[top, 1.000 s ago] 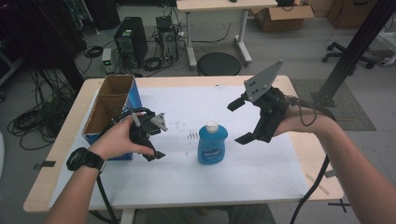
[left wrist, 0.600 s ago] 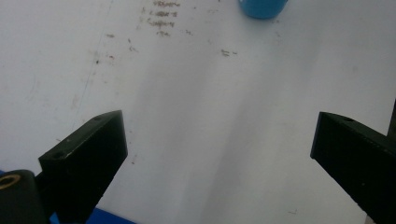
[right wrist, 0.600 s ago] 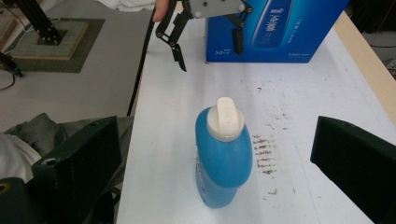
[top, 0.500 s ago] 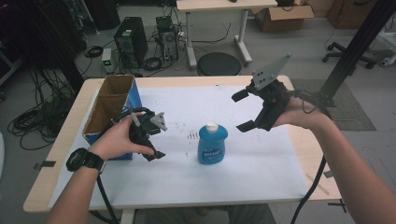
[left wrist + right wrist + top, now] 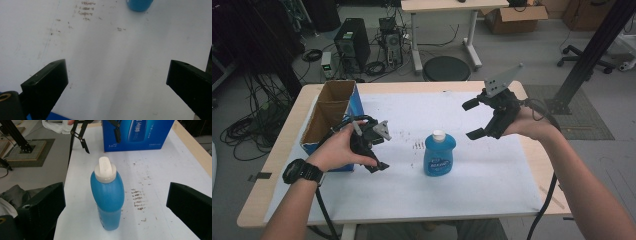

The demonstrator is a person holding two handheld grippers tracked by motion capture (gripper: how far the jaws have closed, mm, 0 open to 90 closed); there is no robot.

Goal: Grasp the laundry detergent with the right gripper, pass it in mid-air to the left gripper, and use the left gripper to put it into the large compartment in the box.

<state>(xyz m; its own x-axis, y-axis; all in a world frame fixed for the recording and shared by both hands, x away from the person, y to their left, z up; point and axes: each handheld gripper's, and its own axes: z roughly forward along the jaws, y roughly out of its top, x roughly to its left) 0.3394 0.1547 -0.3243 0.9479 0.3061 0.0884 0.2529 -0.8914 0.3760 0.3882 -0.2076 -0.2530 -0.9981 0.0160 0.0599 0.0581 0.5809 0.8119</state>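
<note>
Where grippers gape, one bottle.

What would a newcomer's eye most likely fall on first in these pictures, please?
Probably the blue bottle with its white cap, standing upright alone in the middle of the white table. The right gripper hovers open just beyond it, jaws spread toward the bottle. On the table's left side, the left gripper sits low and open beside an open cardboard box with blue sides.

Black two-jaw tools, grey triangular plate, black wristwatch
</note>
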